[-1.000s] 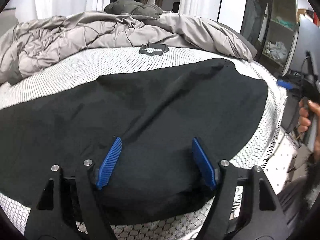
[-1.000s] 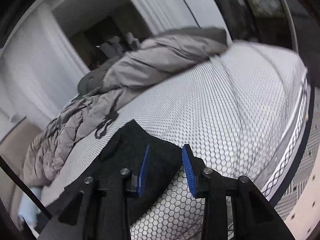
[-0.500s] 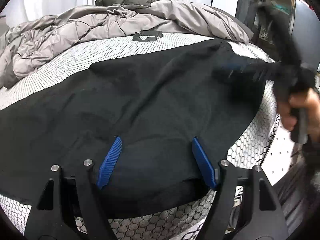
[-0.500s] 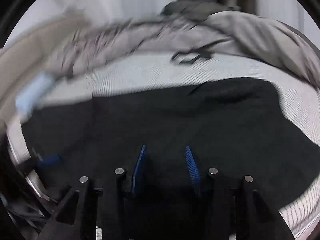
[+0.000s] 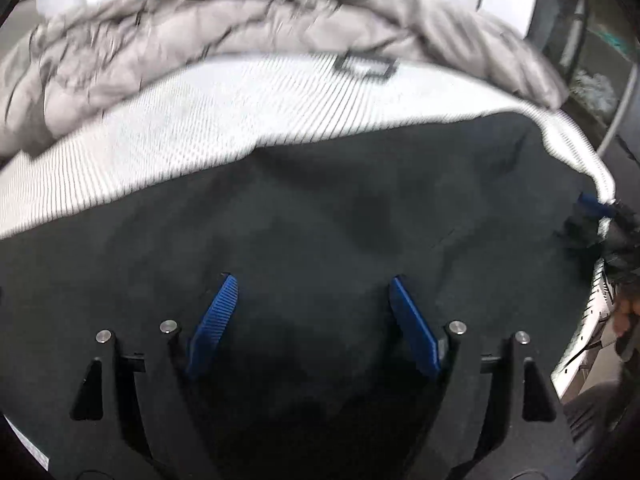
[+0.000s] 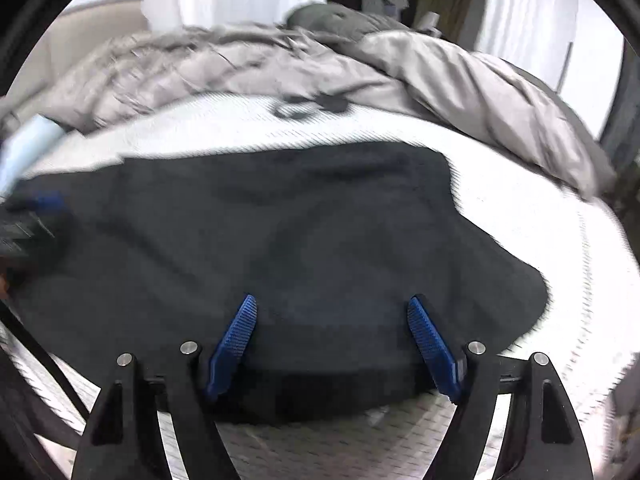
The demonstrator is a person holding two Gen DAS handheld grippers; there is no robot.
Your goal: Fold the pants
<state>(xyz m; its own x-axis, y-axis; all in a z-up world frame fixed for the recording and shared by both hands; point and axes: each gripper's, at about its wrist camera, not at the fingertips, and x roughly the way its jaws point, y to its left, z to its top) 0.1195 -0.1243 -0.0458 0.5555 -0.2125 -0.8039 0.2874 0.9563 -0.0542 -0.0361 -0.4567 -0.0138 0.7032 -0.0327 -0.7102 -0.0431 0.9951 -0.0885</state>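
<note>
Since a second ago, the right gripper (image 6: 332, 344) has been swung round from the bare mattress corner to face the black pants (image 6: 280, 248), and its jaws have just been opening, from a narrow gap to wide apart. Nothing is pinched; cloth only lies under and ahead of the blue pads (image 6: 234, 346). The left gripper (image 5: 312, 324) has been pushed further in over the fabric and its jaws have been opened a touch more too, wide apart, with nothing clamped.

The pants are spread flat on the white mesh mattress (image 6: 520, 216), running out ahead of both sets of fingers, with the near edge just short of the right fingertips. Probably light, soft and floppy stuff, so bunching and sagging should be expected once lifted, and a slippery slide is unlikely on that textured mesh. Best taken at an edge or corner, one gripper per end, so the layer is lifted evenly.

Beyond the fingers, a grey comforter (image 6: 460, 80) is heaped at the far side, with a small dark frame-like item (image 5: 366, 66) just before it.
</note>
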